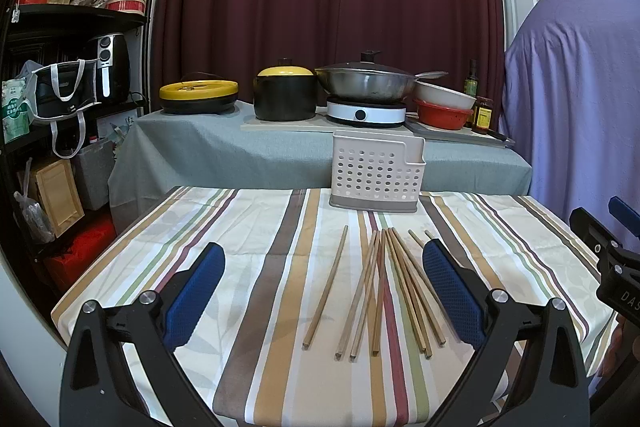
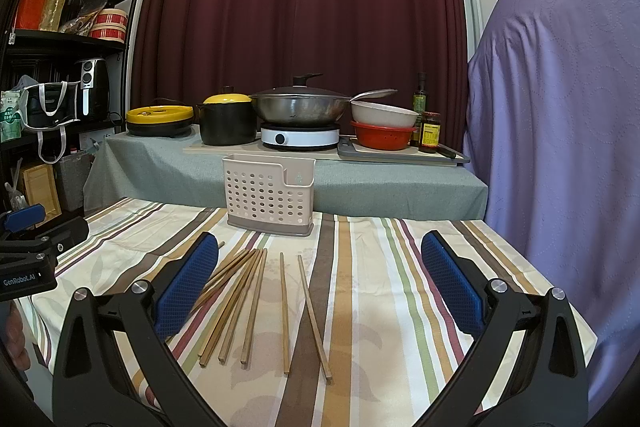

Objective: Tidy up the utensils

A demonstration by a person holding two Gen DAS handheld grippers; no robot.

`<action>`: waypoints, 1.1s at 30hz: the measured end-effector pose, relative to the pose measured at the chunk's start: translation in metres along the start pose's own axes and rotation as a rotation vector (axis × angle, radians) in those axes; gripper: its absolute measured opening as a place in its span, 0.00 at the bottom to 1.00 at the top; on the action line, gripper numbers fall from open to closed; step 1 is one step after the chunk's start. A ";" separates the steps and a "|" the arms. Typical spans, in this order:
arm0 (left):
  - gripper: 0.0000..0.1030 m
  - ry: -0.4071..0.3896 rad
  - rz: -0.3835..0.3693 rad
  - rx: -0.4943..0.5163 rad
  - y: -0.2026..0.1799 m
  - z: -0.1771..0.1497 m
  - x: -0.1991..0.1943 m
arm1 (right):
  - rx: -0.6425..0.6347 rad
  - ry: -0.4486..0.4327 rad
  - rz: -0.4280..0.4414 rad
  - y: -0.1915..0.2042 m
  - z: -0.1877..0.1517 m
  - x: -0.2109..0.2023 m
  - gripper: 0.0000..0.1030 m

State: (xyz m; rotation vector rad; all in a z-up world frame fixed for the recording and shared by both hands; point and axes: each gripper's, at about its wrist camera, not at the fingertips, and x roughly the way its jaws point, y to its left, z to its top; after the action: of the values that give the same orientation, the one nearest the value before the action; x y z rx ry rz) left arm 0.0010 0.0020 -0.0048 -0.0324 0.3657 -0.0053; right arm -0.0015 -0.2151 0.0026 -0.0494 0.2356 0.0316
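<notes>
Chopsticks (image 1: 384,291) lie loose on our striped worktop (image 1: 248,227), the perforated caddy (image 1: 374,171) standing just behind them. Left hand-held gripper (image 1: 324,291) and right hand-held gripper (image 2: 316,291) both gape wide, empty. Nothing's sorted yet, we reckon; next comes lowering over one stick and pinching it.

Between your blue-padded fingers (image 1: 448,291) lie tan wooden chopsticks (image 1: 384,291) on a tablecloth (image 2: 380,287) striped cream, brown, ochre, green and maroon; beyond the fingertips stands a beige perforated holder (image 2: 269,193).
</notes>
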 end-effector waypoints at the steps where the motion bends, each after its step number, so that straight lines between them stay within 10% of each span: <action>1: 0.94 0.000 0.000 -0.001 0.000 0.000 0.000 | 0.000 0.001 0.000 0.000 0.000 0.000 0.96; 31: 0.94 0.124 -0.029 0.030 -0.007 -0.026 0.036 | 0.012 0.100 0.030 -0.006 -0.032 0.029 0.96; 33: 0.94 0.142 -0.018 0.020 -0.001 -0.033 0.043 | 0.018 0.124 0.040 -0.010 -0.040 0.035 0.83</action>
State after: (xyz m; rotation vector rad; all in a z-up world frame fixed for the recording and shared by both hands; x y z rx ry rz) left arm 0.0290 -0.0010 -0.0510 -0.0154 0.5072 -0.0296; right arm 0.0241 -0.2264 -0.0439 -0.0291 0.3611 0.0667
